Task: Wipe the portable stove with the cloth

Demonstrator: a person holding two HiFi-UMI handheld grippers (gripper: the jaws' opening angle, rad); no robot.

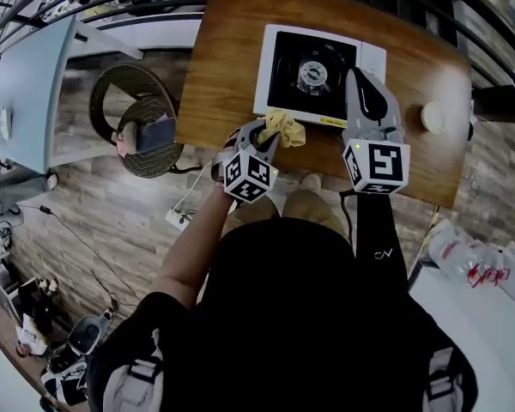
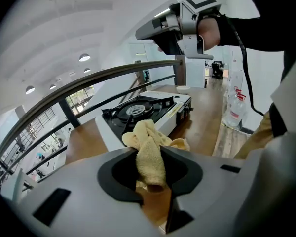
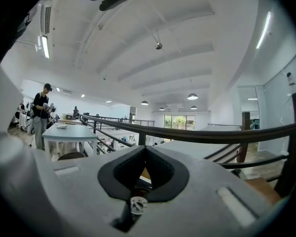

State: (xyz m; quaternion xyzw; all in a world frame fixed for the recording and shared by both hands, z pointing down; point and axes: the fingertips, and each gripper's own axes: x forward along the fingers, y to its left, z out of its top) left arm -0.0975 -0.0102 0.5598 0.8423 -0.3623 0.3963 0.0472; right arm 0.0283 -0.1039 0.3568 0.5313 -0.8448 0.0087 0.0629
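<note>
Counter [image 1: 227,75] of brown wood carries a white portable stove [image 1: 275,67] with a black top. The stove sits toward the far edge, at 12 o'clock from the person standing over it, and its round burner [image 1: 313,74] lies in the middle of the black top. The person holds a gripper in each hand.

The right claw [image 1: 354,75] is held in the air over the stove's 3 o'clock side. Its jaws are closed tip to tip, with nothing between them.

The left claw [image 1: 270,134] is down at the stove's near edge, about 7 o'clock from the burner. Its jaws are clamped on a yellow cloth [image 1: 286,129], which bunches out in front of the tips and also hangs down between the jaws. From the left gripper view, the cloth sits just before the stove's near corner; contact with the stove cannot be made out.

A small round white object [image 1: 433,116] rests on the counter at 3 o'clock from the stove, well apart from both claws.
</note>
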